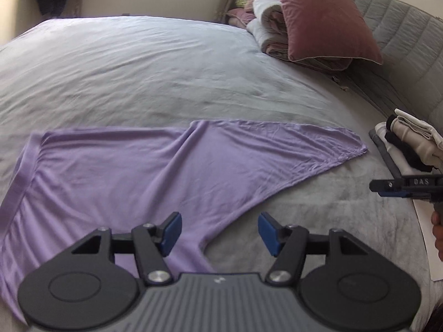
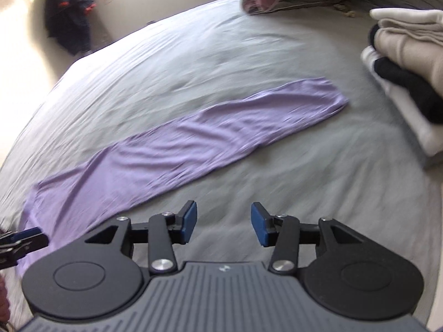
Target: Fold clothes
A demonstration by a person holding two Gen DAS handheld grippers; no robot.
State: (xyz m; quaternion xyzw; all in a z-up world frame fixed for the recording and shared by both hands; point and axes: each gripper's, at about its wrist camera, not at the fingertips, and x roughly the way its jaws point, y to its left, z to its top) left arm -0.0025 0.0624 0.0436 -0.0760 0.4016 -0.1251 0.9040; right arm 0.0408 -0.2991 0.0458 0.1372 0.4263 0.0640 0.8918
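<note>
A lilac garment (image 1: 116, 171) lies flat on the grey bed sheet (image 1: 138, 69), one long leg stretching right to a hemmed end (image 1: 351, 152). My left gripper (image 1: 220, 232) hovers open over the garment's near edge, where the fabric forks; nothing sits between its blue pads (image 1: 171, 233). In the right wrist view the same lilac garment (image 2: 180, 149) runs diagonally from lower left to upper right. My right gripper (image 2: 224, 227) stands open above bare sheet just in front of it, holding nothing. The left gripper's tip (image 2: 22, 240) shows at that view's left edge.
A stack of folded clothes (image 1: 409, 144), cream, black and white, sits at the bed's right side (image 2: 409, 83). A pink pillow (image 1: 321, 19) and rolled bedding (image 1: 265, 27) lie against the grey quilted headboard (image 1: 401, 41). Dark clothing hangs in the far corner (image 2: 69, 16). A hand holds the right gripper (image 1: 407, 186).
</note>
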